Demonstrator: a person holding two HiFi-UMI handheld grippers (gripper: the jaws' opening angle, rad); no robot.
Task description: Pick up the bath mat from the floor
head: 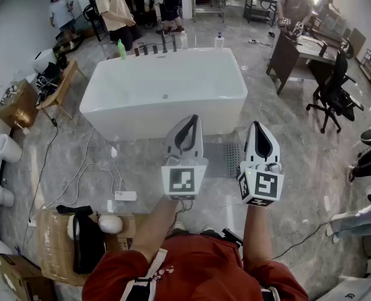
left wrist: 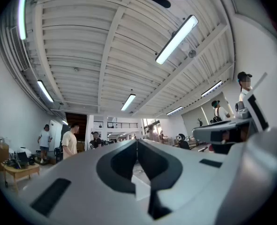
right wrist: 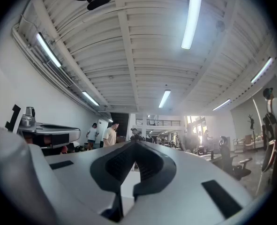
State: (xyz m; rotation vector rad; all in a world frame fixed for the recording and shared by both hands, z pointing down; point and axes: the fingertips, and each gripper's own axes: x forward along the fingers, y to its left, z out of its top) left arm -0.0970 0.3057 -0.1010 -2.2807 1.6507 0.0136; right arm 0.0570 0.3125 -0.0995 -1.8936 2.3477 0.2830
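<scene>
while raised abv floor | l gripper (head: 193,118) clenched, empty | r gripper (head: 258,125) clenched, empty | bath mat (head: 226,160) flat beside bathtub (head: 163,96)

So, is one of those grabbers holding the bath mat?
No, the bath mat lies flat on the floor by the bathtub, while the left gripper and right gripper are shut on nothing.

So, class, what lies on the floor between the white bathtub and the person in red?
The grey bath mat, flat beside the bathtub; only the head view shows it.
</scene>
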